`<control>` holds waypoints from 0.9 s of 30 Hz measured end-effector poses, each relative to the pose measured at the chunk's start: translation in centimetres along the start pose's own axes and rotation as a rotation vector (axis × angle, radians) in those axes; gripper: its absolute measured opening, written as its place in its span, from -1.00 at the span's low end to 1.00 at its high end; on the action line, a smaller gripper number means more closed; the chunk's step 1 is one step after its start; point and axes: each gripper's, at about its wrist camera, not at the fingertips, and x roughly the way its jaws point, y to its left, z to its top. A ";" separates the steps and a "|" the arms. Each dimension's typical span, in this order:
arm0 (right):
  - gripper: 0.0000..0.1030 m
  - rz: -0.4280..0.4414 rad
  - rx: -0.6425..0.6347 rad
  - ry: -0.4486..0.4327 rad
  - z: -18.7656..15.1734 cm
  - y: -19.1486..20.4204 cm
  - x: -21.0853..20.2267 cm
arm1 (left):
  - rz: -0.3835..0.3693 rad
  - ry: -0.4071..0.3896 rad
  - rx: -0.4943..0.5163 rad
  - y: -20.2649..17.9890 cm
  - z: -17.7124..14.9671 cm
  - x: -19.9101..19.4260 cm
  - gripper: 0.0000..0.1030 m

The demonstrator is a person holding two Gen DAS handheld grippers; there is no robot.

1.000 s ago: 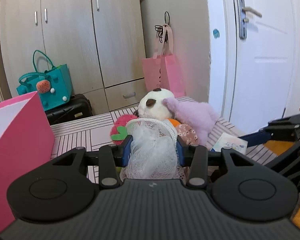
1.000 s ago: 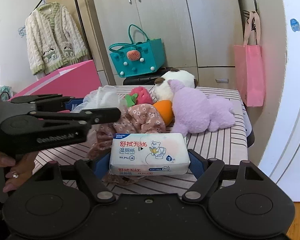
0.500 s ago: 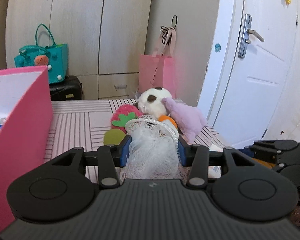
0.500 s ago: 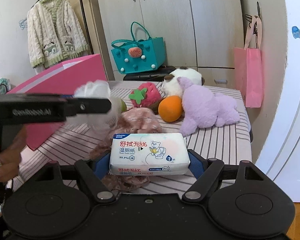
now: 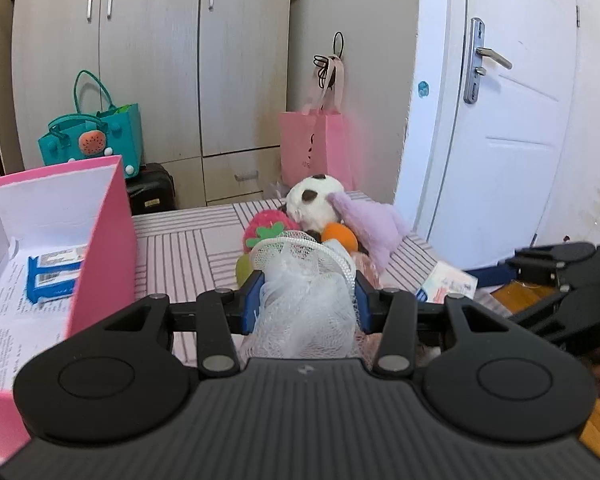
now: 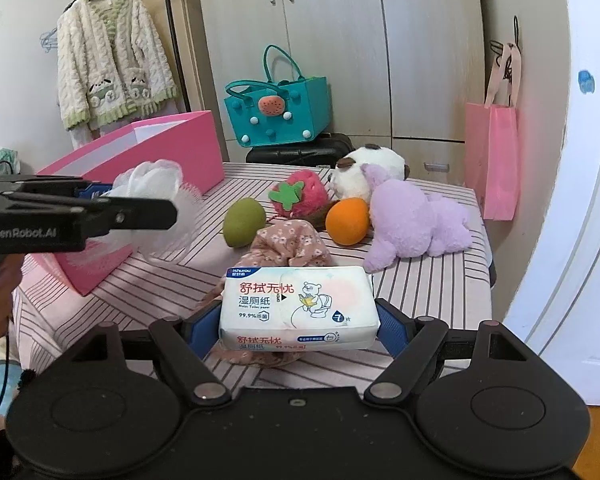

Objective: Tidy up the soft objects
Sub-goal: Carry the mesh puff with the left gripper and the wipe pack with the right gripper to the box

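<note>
Swinging my left gripper (image 5: 306, 300), pinched on the mesh bath puff (image 5: 306, 280), toward the pink box (image 5: 100, 240) now alongside, right gripper (image 6: 298, 320) clamping the wipes pack (image 6: 298, 306), both nearly ready to drop in.

On the striped-cloth table (image 6: 428, 292), the open pink cardboard box (image 6: 188, 152) sits left of the round green plush fruit (image 6: 244, 222); the lilac plush animal (image 6: 412, 220) lies right of it.
</note>
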 end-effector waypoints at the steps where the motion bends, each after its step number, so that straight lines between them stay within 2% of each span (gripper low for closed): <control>1: 0.61 0.001 -0.002 0.005 0.0 0.3 -0.3 | -0.005 0.006 0.001 0.1 -0.1 -0.4 -0.15; 7: 0.61 0.001 -0.016 0.064 0.4 2.3 -1.8 | 0.013 0.092 0.010 0.6 -0.8 -2.9 -0.15; 10: 0.61 0.026 -0.015 0.083 0.5 3.2 -2.4 | -0.007 0.133 0.001 1.1 -1.2 -4.1 -0.15; 20: 0.61 0.199 0.017 0.166 0.0 6.8 -3.0 | -0.104 0.275 -0.051 3.5 -2.4 -8.4 -0.15; 27: 0.61 0.330 0.008 0.224 0.4 9.5 -3.0 | -0.076 0.349 -0.023 5.2 -2.2 -11.1 -0.15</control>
